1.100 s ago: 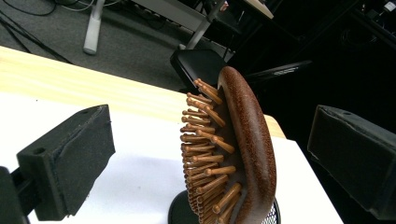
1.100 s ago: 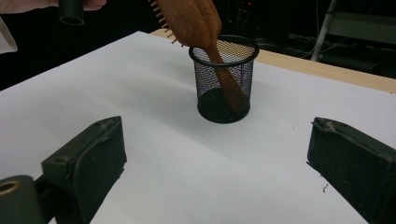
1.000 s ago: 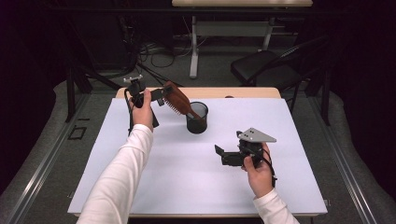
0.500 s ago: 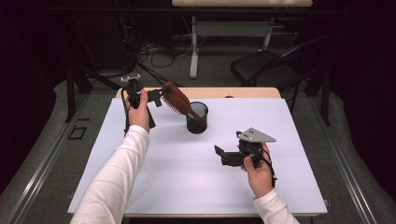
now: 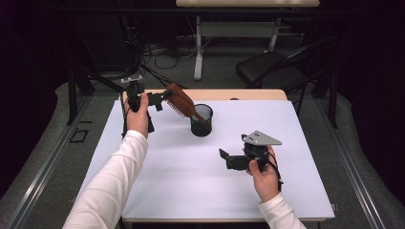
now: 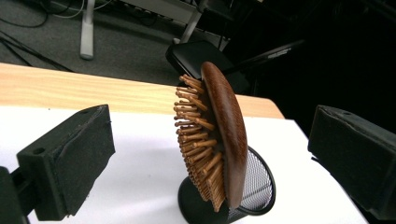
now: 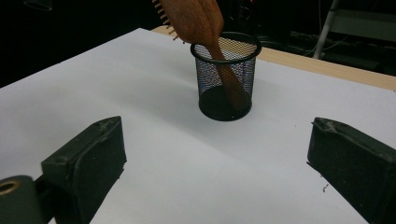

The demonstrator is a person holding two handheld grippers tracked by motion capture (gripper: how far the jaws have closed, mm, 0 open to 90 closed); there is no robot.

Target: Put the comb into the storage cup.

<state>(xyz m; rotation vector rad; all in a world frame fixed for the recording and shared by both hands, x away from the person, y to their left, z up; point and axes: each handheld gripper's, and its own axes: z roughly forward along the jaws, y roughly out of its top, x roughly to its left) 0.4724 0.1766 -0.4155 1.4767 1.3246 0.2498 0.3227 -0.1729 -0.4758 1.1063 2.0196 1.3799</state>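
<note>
A wooden paddle hairbrush [image 5: 180,101] stands handle-down in a black mesh cup [image 5: 201,121], with its head leaning out toward the left. My left gripper [image 5: 164,98] hovers just left of the brush head. In the left gripper view its jaws stand wide open on either side of the brush [image 6: 219,140], clear of it, and the left gripper [image 6: 215,144] holds nothing. My right gripper [image 5: 225,160] rests low over the white table [image 5: 181,181], right of the centre, open and empty. It [image 7: 219,158] points at the cup [image 7: 226,79] and the brush [image 7: 205,28].
A strip of wooden tabletop [image 5: 239,94] runs along the far edge of the white sheet. Beyond it stand a dark chair [image 5: 272,71], a table leg [image 5: 198,52] and cables on the floor.
My left hand has shifted slightly left and up. The brush and cup stay put, and the right gripper has not moved.
</note>
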